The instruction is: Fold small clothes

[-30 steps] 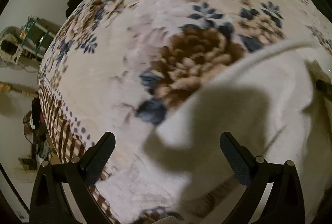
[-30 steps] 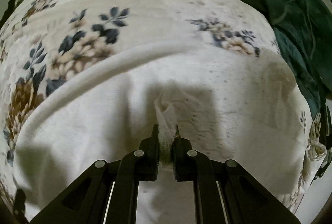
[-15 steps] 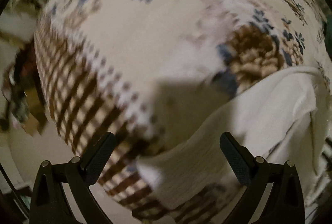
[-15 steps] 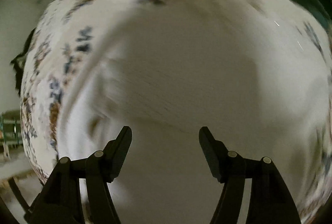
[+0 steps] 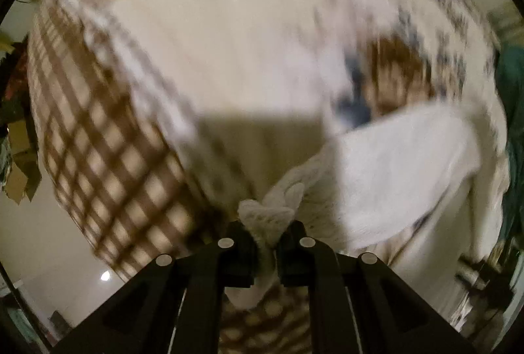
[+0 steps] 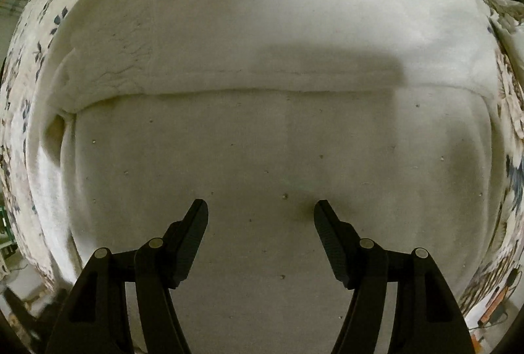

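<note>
The left claw (image 5: pixel 264 241) has just clamped a corner of the white garment (image 5: pixel 399 177), so that corner should be drawn across evenly, keeping the soft, nubbly knit taut. The right claw (image 6: pixel 261 216), jaws spread and empty, hovers over the garment's folded edge (image 6: pixel 229 92), which lies on the floral blanket (image 5: pixel 229 36).

Showing as plain white, knit-textured: garment (image 5: pixel 393 170) ahead-right of the black left gripper (image 5: pixel 266 234), a bunched corner sitting between its black fingers (image 5: pixel 240 255). Showing cream with blue-and-brown floral print: blanket (image 5: pixel 229 43) ahead of that gripper; turning to a brown-and-cream check band (image 5: pixel 98 138) ahead-left. Peeking in as dark green: cloth (image 5: pixel 512 111) at far right. Filling the area ahead of the black right gripper (image 6: pixel 261 216): same white garment (image 6: pixel 262 131), dotted with tiny dark specks, floral blanket (image 6: pixel 29 36) edging both sides.
</note>
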A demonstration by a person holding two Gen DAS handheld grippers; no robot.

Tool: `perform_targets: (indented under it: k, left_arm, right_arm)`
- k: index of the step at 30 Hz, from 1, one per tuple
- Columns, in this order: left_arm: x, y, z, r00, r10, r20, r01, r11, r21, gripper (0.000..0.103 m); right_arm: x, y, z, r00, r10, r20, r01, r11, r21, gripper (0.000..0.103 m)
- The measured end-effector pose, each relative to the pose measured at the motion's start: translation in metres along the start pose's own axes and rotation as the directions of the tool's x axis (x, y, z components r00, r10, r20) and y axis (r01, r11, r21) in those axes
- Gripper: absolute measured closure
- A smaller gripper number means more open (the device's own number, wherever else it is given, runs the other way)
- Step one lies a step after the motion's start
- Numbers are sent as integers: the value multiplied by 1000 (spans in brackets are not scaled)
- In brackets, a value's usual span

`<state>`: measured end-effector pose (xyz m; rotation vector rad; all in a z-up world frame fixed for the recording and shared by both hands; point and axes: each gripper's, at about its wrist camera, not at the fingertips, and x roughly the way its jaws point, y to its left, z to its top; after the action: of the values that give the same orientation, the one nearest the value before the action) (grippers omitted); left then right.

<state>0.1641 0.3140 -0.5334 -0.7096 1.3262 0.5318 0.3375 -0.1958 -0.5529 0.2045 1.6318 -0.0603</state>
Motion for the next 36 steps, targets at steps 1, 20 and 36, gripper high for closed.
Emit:
perform_targets:
  k: [1,20,36]
  left_arm:
    - [-8,6,15,999,8,37,-8,1000,-7,96]
    - [33,102,78,930,-341,141,363,779,-511,33]
    - [26,32,116,958,-67,279,163,927,-339,94]
  right_arm:
    - [-1,1,0,1000,1,4,-1,1000,-4,34]
    - [-18,-3,-11,997,6,81,-8,1000,24,34]
    - [-12,29,-15,926,-315,209,308,949,65,19]
